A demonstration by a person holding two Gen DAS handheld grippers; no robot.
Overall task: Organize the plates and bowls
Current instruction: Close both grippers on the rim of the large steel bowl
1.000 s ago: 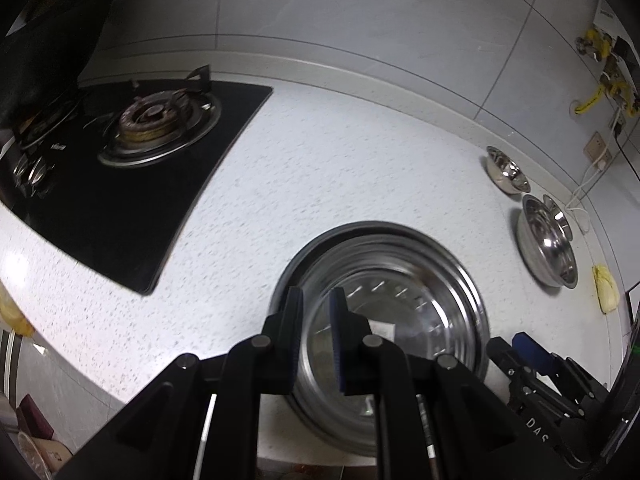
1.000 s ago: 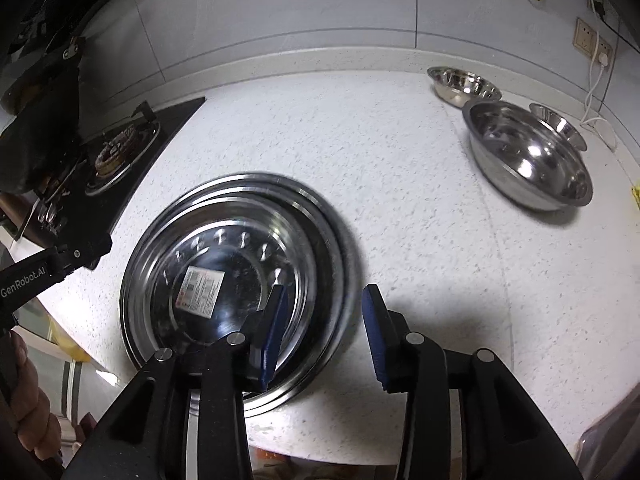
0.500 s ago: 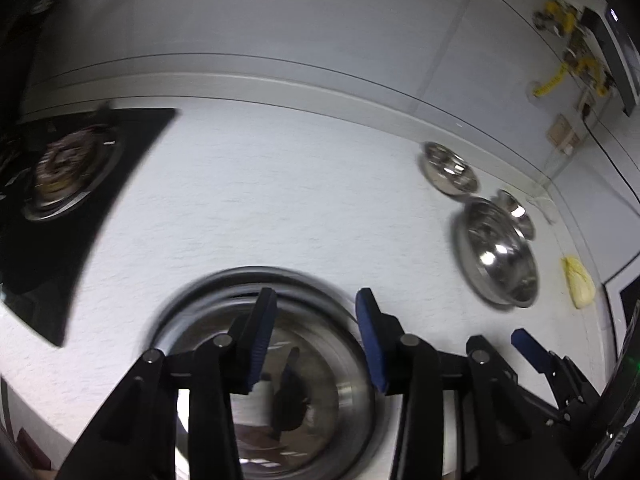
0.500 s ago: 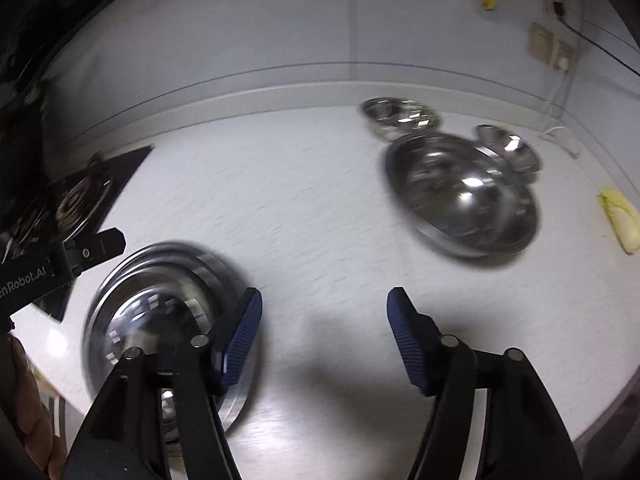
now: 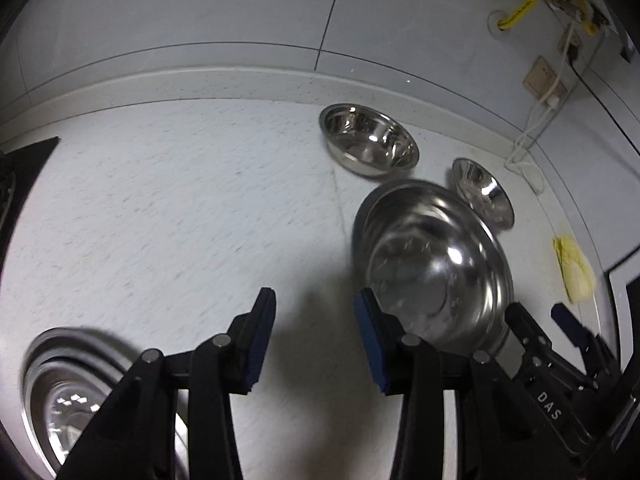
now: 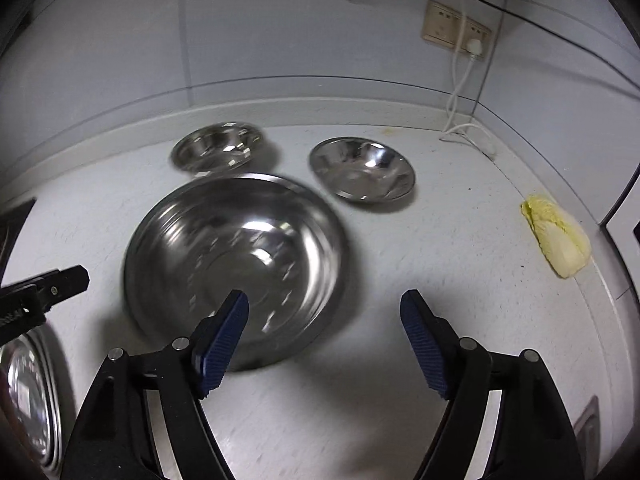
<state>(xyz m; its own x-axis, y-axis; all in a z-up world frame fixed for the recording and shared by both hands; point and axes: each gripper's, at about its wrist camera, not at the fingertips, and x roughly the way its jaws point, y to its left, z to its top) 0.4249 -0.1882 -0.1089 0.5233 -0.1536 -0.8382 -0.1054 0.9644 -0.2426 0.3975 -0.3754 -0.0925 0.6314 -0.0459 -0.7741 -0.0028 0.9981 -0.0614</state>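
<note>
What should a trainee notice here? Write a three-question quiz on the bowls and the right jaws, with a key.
1. True or false: the right gripper is clamped on the large bowl.
2. How many steel bowls stand on the counter?
3. The cabbage lies: A) inside the large bowl, B) right of the bowls, C) left of the bowls.

Key: 1. False; its jaws have just been opening and press on nothing. 2. Three. 3. B.
</note>
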